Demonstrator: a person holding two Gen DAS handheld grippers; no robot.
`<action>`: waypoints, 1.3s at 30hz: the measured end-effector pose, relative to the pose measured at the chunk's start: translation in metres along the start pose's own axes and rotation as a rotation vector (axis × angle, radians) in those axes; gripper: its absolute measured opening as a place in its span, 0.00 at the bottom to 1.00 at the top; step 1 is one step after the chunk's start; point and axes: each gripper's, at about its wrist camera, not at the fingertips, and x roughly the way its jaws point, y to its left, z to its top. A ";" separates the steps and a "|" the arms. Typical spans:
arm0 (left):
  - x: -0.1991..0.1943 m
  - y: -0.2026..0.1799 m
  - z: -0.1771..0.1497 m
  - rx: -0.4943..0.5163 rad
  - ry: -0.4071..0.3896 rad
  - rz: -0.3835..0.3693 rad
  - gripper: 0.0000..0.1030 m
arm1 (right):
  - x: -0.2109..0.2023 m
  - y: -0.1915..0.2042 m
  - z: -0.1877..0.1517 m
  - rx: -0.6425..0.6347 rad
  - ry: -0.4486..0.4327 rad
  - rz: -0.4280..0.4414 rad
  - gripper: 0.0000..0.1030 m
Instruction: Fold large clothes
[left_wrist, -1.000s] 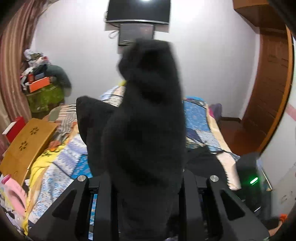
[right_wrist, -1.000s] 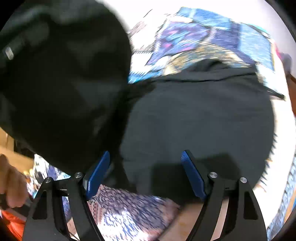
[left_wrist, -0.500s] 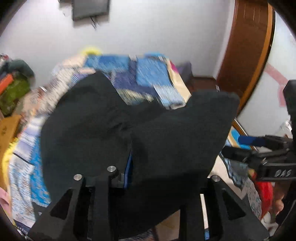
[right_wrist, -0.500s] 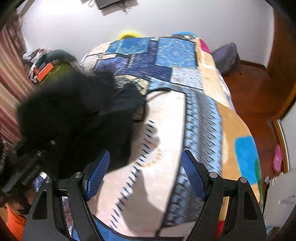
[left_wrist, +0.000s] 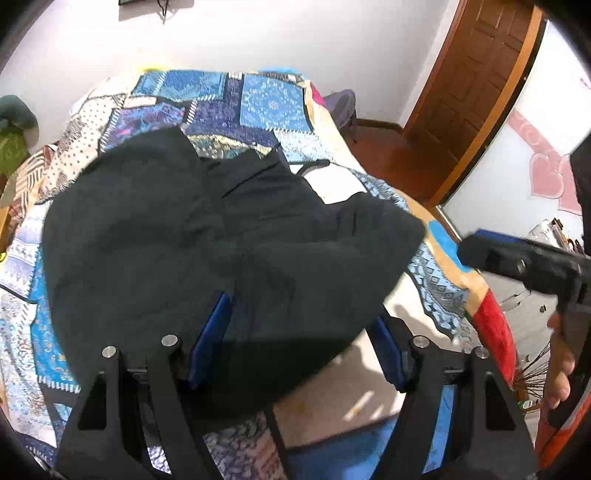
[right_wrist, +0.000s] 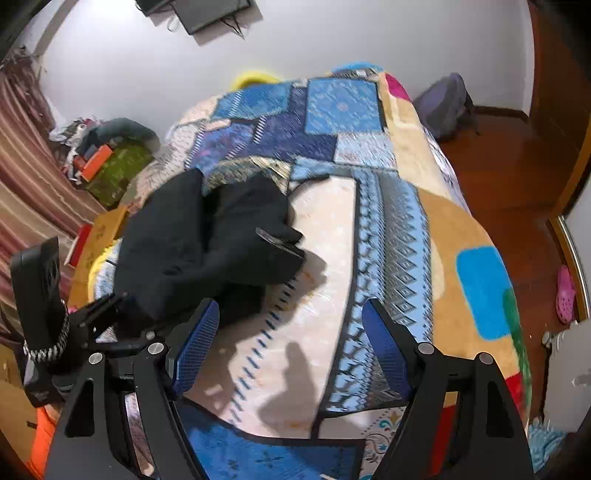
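Change: the black garment (left_wrist: 207, 236), which hung bunched in front of the left gripper (left_wrist: 295, 350) a second ago, now lies spread on the patchwork bedspread (left_wrist: 258, 99).
Left gripper: its jaws have just been opening; a fold of the dark cloth lies between them, but the pads no longer press on it.
Right gripper (right_wrist: 291, 343): jaws wide, nothing between them; only bedspread below, where a second ago black cloth filled its view.
Garment position: near side of the bed, long axis running from the left gripper away across the bed.
Key relation: the garment lies directly ahead of the left gripper, to the left of the right one (right_wrist: 207, 236).
Nearer hand: the left.
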 end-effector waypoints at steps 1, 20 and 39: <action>-0.008 0.002 -0.002 0.006 -0.015 -0.003 0.70 | -0.002 0.003 0.002 -0.003 -0.008 0.007 0.75; -0.027 0.129 -0.040 -0.252 -0.090 0.233 0.72 | 0.061 0.028 0.007 0.023 0.072 0.062 0.75; -0.003 0.188 -0.044 -0.465 -0.023 -0.003 0.95 | 0.071 -0.007 0.019 -0.008 0.184 0.082 0.75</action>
